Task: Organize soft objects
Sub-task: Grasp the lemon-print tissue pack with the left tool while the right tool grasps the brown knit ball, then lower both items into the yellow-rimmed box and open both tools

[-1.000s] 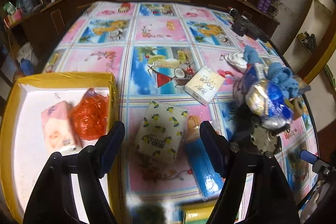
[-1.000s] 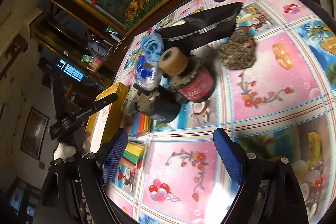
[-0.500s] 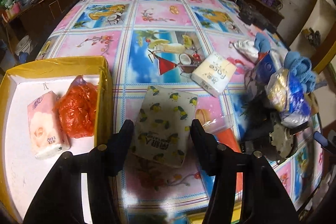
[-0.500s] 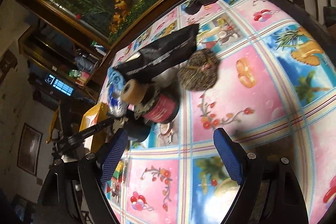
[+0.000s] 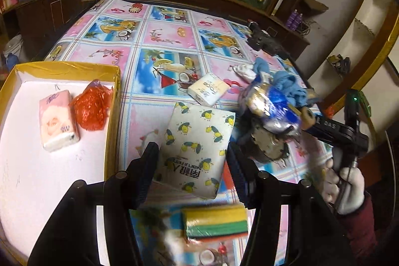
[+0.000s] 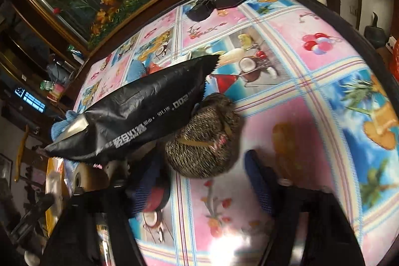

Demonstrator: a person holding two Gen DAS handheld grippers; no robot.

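1. At the far left sits a yellow-rimmed tray (image 5: pixel 113 101) with a white floor. A pink tissue pack (image 5: pixel 57 119) and a crumpled red plastic bag (image 5: pixel 91 107) lie in it, touching each other.
2. Just right of the tray, the left gripper (image 5: pixel 193 168) is clamped about half-wide on a lemon-print tissue pack (image 5: pixel 198 146). Both pads press the pack's near sides, and the pack looks tilted above the patterned surface (image 5: pixel 162 36).
3. Below that gripper, a striped yellow, green and orange sponge stack (image 5: pixel 215 221) lies blurred at the near edge.
4. Beyond the held pack, a small cream tissue pack (image 5: pixel 208 91) rests flat on the surface.
5. Further right is a heap: a blue and silver foil bag (image 5: pixel 271 109), a blue cloth (image 5: pixel 286 81) and darker things I cannot identify.
6. At the right edge, a white-gloved hand (image 5: pixel 343 186) grips the handle of the right-hand tool.
7. The right gripper (image 6: pixel 202 181) has just been closing. Its jaws stand half-wide around the near part of a brown knitted bundle (image 6: pixel 204 136); whether the pads press it, I cannot tell through the blur.
8. A black foil packet (image 6: pixel 139 111) leans over that bundle's left side.
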